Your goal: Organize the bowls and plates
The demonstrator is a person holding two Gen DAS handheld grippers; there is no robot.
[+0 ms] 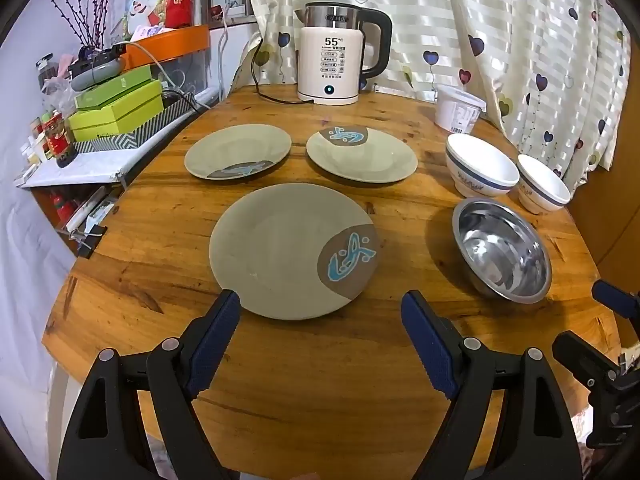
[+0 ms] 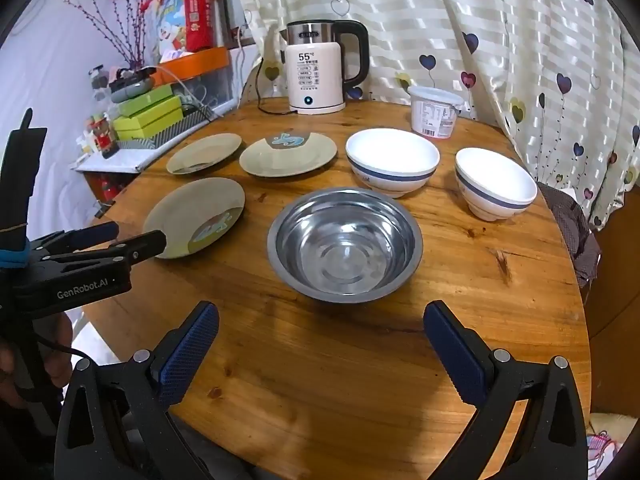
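Left wrist view first: the left gripper (image 1: 320, 310) hangs over the near part of the round wooden table (image 1: 312, 392), angled down, jaws spread wide with nothing between them. Bare wood fills the whole stretch under it to the table's near edge. Just past the fingertips lies the nearest plate (image 1: 280, 252), grey-green with a blue fish mark, flat on the wood with clear table all round its rim. To its right sits the steel bowl (image 1: 502, 250), apart from the plate. The right gripper (image 2: 320, 320) hovers before that steel bowl, also tilted down, jaws wide apart and empty, open wood beneath. Further back, two more plates, the left plate (image 1: 238, 152) and the right plate (image 1: 362, 154), lie side by side, close but not touching. Behind the steel bowl stand two white bowls with blue bands, the larger white bowl (image 2: 392, 160) and the smaller white bowl (image 2: 496, 184), the smaller one near the table's right edge. At the far rim stand an electric kettle (image 1: 332, 56) and a lidded plastic tub (image 1: 458, 110), against the heart-print curtain (image 1: 520, 40).
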